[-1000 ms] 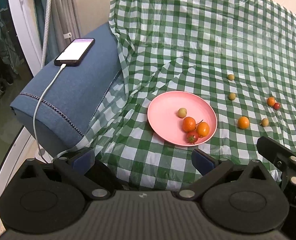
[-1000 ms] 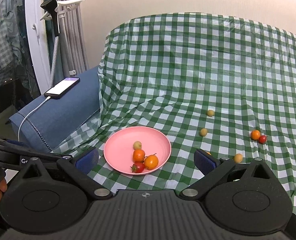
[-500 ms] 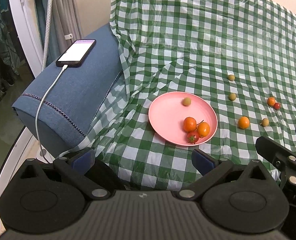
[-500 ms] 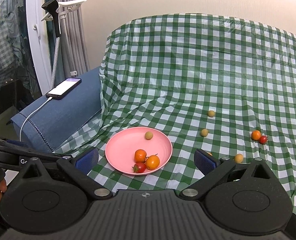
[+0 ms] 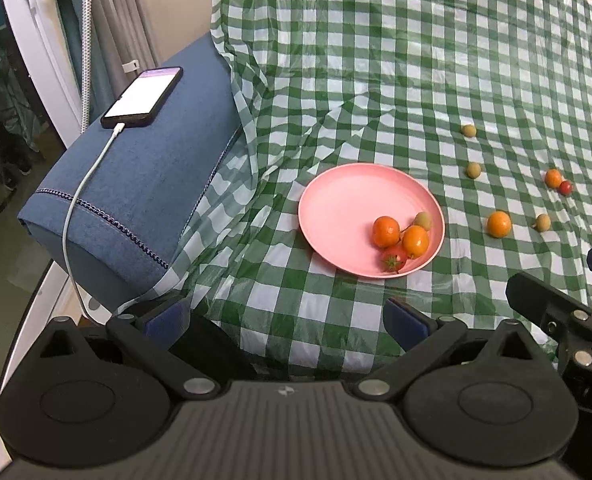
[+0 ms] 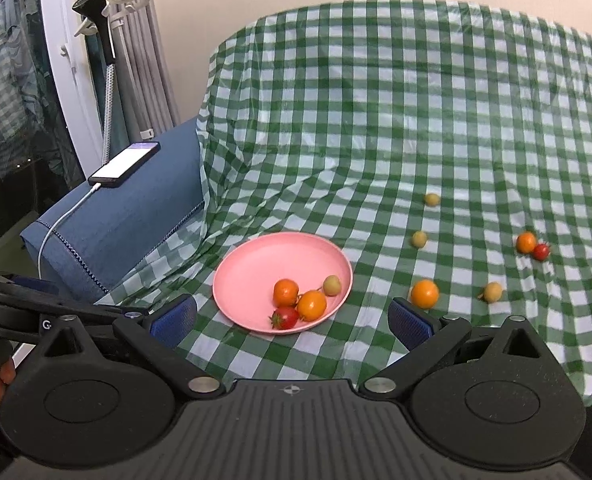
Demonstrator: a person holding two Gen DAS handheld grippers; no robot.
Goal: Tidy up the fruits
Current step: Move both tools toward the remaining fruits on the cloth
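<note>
Right wrist view tells it best: the right gripper [image 6: 292, 314] hangs low over the near edge of the green checked cloth [image 6: 376, 128], its blue pads spread wide with nothing between them. The left gripper [image 5: 288, 318] is spread the same way and just as empty, held back at the cloth's near edge.

The pink plate [image 6: 252, 268] sits ahead of both, and four fruits are already huddled at its near right side: two small oranges [image 6: 286, 293] touching, a red tomato [image 6: 285, 317] in front of them, and a pale green fruit [image 6: 331, 285] by the rim.

Six pieces are left loose on the cloth, all to the right of the plate. Nearest is the loose orange [image 6: 425, 293], just beyond the right gripper's right-hand pad [image 6: 410, 326] and a little to the right of the gripper's centre line. A tan fruit [image 6: 492, 292] lies further right, an orange and red pair [image 6: 532, 246] touching each other beyond that, and two pale green ones [image 6: 419, 239] behind.

From where I stand the right hand is plainly the nearer one; in the left wrist view that same orange [image 5: 499, 224] lies well off to the right of its fingers, past the plate. The fruit is round, so no axis to line up with. I'd expect the right gripper only needs to swing slightly right and forward to straddle it
</note>
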